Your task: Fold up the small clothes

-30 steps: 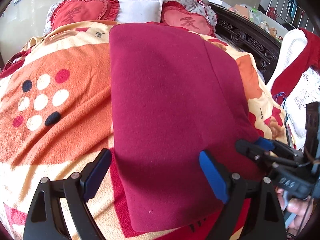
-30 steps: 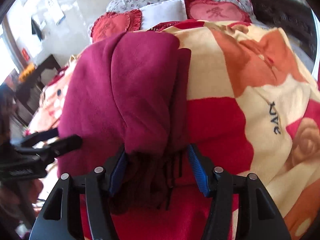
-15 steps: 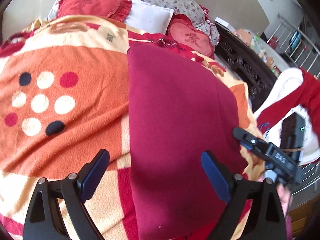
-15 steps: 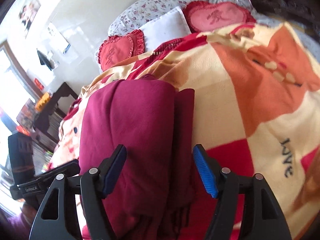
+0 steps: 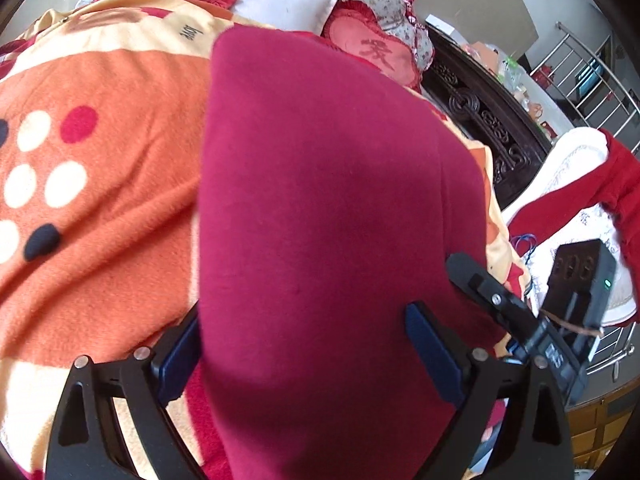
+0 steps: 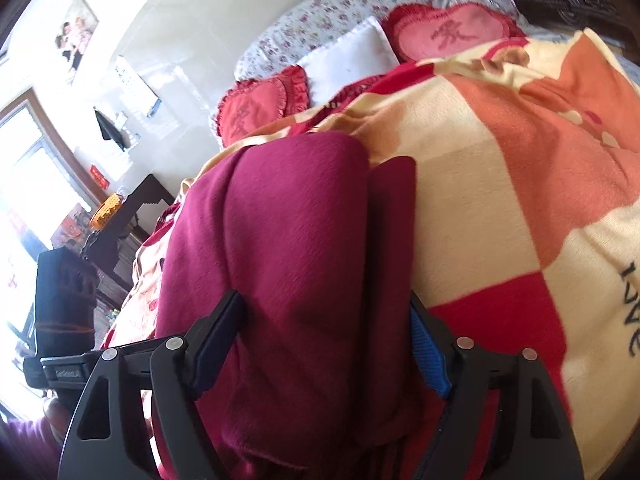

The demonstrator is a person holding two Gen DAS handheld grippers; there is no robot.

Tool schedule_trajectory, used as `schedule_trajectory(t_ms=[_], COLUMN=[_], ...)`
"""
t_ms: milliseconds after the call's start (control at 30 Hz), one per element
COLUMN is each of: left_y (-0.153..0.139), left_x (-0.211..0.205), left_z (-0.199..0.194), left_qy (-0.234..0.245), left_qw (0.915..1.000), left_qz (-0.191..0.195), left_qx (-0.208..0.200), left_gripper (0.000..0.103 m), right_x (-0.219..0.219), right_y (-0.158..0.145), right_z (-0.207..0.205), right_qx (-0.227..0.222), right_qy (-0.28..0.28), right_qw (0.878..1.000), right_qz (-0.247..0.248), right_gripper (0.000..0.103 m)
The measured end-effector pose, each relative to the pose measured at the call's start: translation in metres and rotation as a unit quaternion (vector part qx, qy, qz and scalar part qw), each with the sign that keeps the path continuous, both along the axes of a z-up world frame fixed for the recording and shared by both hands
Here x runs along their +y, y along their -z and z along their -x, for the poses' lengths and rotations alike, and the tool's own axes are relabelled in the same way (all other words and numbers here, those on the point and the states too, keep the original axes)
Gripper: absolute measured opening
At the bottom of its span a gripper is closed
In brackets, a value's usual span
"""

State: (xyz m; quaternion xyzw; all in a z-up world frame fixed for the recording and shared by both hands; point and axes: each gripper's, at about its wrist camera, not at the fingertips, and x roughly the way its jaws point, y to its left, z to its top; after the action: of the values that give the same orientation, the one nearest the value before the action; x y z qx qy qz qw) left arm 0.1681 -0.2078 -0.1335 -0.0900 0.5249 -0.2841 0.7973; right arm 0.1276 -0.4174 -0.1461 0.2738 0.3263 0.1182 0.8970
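A dark red fleece cloth (image 5: 320, 200) lies folded lengthwise on the bed blanket (image 5: 100, 168). It also shows in the right wrist view (image 6: 288, 248), with a narrower folded strip along its right side. My left gripper (image 5: 304, 344) is open, its blue-padded fingers (image 5: 432, 352) standing on either side of the cloth's near end. My right gripper (image 6: 328, 328) is open too, its fingers (image 6: 428, 348) straddling the cloth's other near end. The right gripper shows in the left wrist view (image 5: 520, 320) at the cloth's right edge.
Red heart cushions (image 5: 376, 48) and a white pillow (image 5: 288, 0) lie at the bed head. A dark carved bed frame (image 5: 480, 120) runs along the right, with red and white clothes (image 5: 580, 184) beyond it. A dark side table (image 6: 132, 216) stands left.
Both grippers have moved closer over the cloth, which now fills more of each view. The right gripper's jaws stand wider than a second ago, when they pinched the cloth's end.
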Motion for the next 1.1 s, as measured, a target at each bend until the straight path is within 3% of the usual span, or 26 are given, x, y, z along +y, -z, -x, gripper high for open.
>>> schedule_trajectory(t_ms=[400,500,567,700,800,1000,1100], left_y=[0.014,0.014,0.012,-0.007,-0.026,-0.081,-0.093], left_x=[-0.008,-0.009,-0.011,-0.013,-0.003,0.044,0.075], left_z=[-0.004,-0.007,-0.007,-0.003,0.005,0.039,0.066], left_qy=[0.005,0.008,0.006,0.005,0.004,-0.003,-0.015], left_qw=[0.9999,0.9997,0.9995,0.9999,1.0,0.9996,0.9996], left_qz=[0.009,0.008,0.001,-0.009,-0.002,0.006,-0.014], left_qx=[0.013,0.023,0.03,0.011,-0.003,-0.026,-0.017], left_gripper=[0.103,0.103,0.102,0.079,0.058,0.057,0.058], right_x=[-0.005,-0.007,-0.006,0.007,0.016,0.04,0.064], right_y=[0.017,0.019,0.018,-0.003,-0.028,-0.076,-0.087], right_z=[-0.002,-0.003,-0.002,0.003,0.008,0.032,0.046], right_qx=[-0.006,-0.004,-0.004,-0.012,-0.013,-0.028,-0.022], right_qy=[-0.027,-0.026,-0.026,-0.031,-0.048,-0.075,-0.106], right_qw=[0.998,0.997,0.998,0.999,0.998,0.997,0.994], right_qz=[-0.062,-0.069,-0.064,-0.001,0.029,0.009,-0.012], right_gripper=[0.061,0.056,0.047,0.023,0.019,0.018,0.019])
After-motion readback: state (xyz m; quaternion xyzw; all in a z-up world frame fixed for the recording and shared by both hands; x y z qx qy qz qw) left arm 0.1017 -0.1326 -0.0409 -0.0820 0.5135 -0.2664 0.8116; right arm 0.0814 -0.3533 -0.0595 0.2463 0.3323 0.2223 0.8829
